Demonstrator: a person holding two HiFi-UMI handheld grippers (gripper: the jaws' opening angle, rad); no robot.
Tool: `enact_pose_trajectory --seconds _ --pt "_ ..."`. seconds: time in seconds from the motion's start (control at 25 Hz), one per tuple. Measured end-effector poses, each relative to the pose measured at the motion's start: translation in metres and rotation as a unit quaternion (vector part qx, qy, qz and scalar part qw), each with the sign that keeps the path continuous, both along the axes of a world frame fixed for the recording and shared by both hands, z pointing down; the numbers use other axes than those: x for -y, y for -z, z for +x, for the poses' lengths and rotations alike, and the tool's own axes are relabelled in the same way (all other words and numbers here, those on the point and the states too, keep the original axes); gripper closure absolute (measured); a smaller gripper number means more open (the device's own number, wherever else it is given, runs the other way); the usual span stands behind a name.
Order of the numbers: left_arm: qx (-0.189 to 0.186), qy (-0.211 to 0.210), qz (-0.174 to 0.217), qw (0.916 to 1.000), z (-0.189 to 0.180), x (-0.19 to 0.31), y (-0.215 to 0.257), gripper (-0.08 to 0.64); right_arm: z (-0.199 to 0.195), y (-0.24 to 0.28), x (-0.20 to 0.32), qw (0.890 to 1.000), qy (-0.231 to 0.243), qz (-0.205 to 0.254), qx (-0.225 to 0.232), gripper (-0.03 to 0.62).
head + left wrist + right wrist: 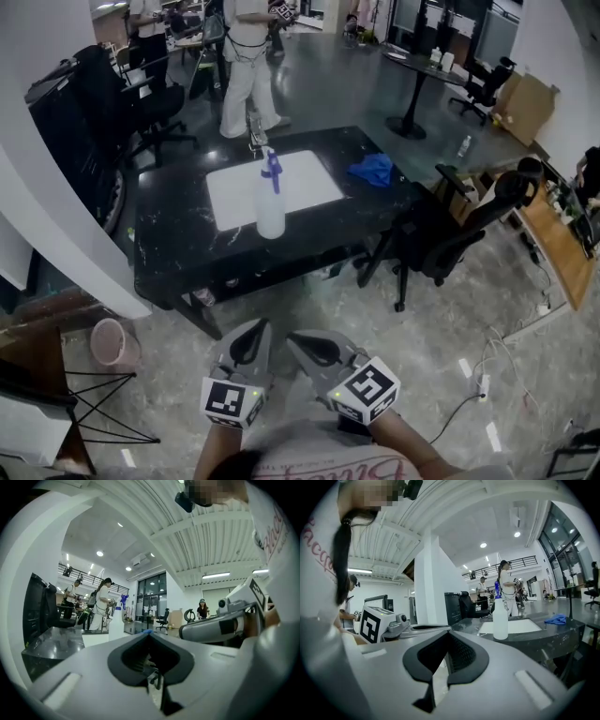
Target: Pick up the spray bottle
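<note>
- The spray bottle (pixel 271 202) stands upright on the white mat (pixel 305 178), towards the near side of the black table (pixel 169 234). Its blue trigger head is on top, and nothing touches it.
- Both tools are well short of the table, held side by side over the floor. The left gripper (pixel 260 325) has its jaws pressed together with nothing between them. The right gripper (pixel 293 338) shows the same in its own view: tips meeting, empty.
- The first risk, as I judge it, is arriving with the jaws closed. Shut tips would poke the bottle rather than straddle it. A tall bottle on a narrow base (how full it is I cannot tell) could tip or skid across the smooth mat.
- The second risk is the table's near edge, which lies between the grippers and the bottle. The grippers seem to sit about level with the tabletop and point roughly flat, so a straight run in could catch that edge. They likely need to rise a little first.
- The third risk is where the jaws close. A grip high up or off-centre on the round body could let it swivel or slip out. Closing on the trigger could fire a squirt.
- The blue cloth (pixel 375 171) lies well apart from the bottle, to the right, so it is no obstacle. The office chair (pixel 450 234) stands by the table's right corner, and a wide swing of the right gripper could brush it.
- A person stands beyond the far side of the table, clear of any likely approach.
</note>
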State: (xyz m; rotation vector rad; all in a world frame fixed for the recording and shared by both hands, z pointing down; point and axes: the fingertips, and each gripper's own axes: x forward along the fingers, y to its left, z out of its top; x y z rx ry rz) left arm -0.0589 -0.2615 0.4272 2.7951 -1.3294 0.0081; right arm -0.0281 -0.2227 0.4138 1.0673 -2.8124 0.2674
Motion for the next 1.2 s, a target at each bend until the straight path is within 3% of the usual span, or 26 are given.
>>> enact_pose_trajectory --seconds 0.04,0.12,0.36,0.76,1.2 --pt "0.004 0.000 -0.002 1.0000 0.003 0.011 0.000 0.556 0.002 0.002 0.010 1.000 0.001 0.000 0.000 0.591" --pt "0.012 0.000 -0.011 0.9999 0.008 0.033 -0.002 0.464 0.007 0.003 0.029 1.000 0.002 -0.002 -0.002 0.591" --pt "0.020 0.008 -0.016 0.9996 0.022 0.095 -0.018 0.340 0.022 0.004 0.082 1.000 0.004 -0.003 -0.006 0.591" --pt "0.027 0.025 -0.019 0.9991 0.032 0.163 -0.032 -0.014 0.031 0.001 0.138 1.000 0.011 -0.005 -0.004 0.591" --pt "0.039 0.039 -0.041 0.9976 0.032 0.230 -0.062 -0.029 0.048 -0.004 0.169 1.000 -0.012 -0.007 -0.004 0.591"
